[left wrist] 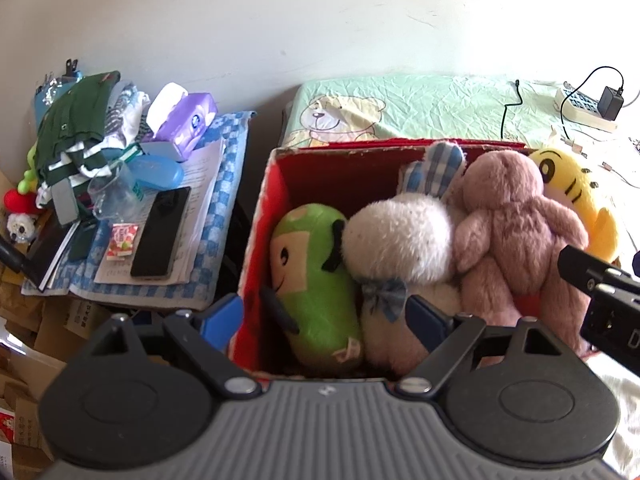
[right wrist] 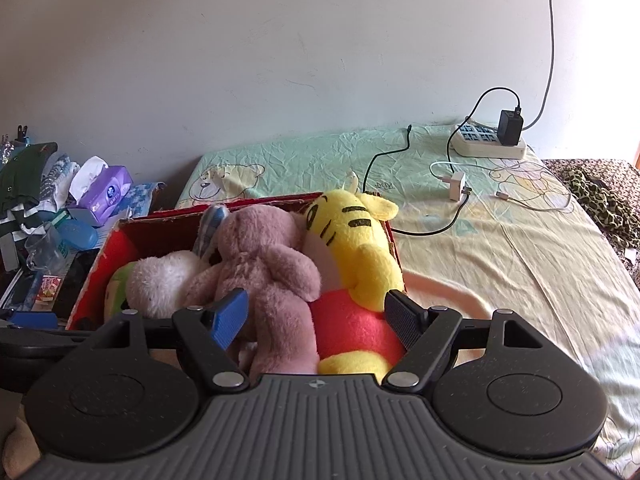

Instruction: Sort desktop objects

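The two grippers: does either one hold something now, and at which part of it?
Nothing is held. The left gripper and the right gripper are both open above the plush toys in the red box.

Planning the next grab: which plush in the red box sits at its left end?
The green plush, lying against the left wall beside the white one; pink and yellow sit further right.

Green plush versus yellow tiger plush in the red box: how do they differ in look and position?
The green plush is smooth and capsule-shaped with a printed face; the yellow tiger plush is fuzzy, with black stripes, ears and a red belly. The green plush lies low at the box's left end; the yellow tiger plush sits at the right end, its head rising above the rim. Both are soft toys in the red box.
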Demonstrator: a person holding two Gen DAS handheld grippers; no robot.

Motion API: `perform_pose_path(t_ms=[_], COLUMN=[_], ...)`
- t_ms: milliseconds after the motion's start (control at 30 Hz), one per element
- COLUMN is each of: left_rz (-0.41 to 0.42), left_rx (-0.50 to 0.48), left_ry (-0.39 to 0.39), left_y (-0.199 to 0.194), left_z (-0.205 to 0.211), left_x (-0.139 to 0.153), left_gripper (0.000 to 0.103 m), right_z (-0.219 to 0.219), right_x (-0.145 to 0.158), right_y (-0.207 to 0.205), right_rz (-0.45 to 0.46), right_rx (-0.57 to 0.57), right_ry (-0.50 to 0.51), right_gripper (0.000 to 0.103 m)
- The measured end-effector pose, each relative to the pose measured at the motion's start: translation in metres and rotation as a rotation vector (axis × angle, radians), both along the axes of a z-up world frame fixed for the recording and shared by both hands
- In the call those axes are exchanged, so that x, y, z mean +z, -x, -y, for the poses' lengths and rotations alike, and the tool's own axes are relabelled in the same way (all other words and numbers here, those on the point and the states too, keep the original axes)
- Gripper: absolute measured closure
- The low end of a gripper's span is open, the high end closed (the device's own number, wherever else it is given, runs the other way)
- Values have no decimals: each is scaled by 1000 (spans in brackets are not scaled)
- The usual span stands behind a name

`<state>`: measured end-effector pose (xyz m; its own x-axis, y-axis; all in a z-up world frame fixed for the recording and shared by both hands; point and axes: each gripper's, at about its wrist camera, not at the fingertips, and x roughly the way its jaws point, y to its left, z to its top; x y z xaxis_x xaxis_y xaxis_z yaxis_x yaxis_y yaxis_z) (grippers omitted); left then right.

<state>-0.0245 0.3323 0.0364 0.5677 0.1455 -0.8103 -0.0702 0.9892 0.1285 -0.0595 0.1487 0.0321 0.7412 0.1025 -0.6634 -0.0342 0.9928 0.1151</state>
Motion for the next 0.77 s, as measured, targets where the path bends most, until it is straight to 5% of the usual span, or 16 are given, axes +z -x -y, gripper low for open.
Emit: perform_pose_path(t_ms=[400,767], left_rz=[-44,28], left_rx=[7,16], left_ry=[23,22], left_y=[-15,-10], left_z=[2,0], left_x=[-14,-9], left_gripper=[16,16], right_z=[3,3], right_x=[-9,-10], right_y=[-11,-12], right_rz=[-33,-27], right_rx=[7,9], right_ry=[-7,-17], right_gripper=[25,25])
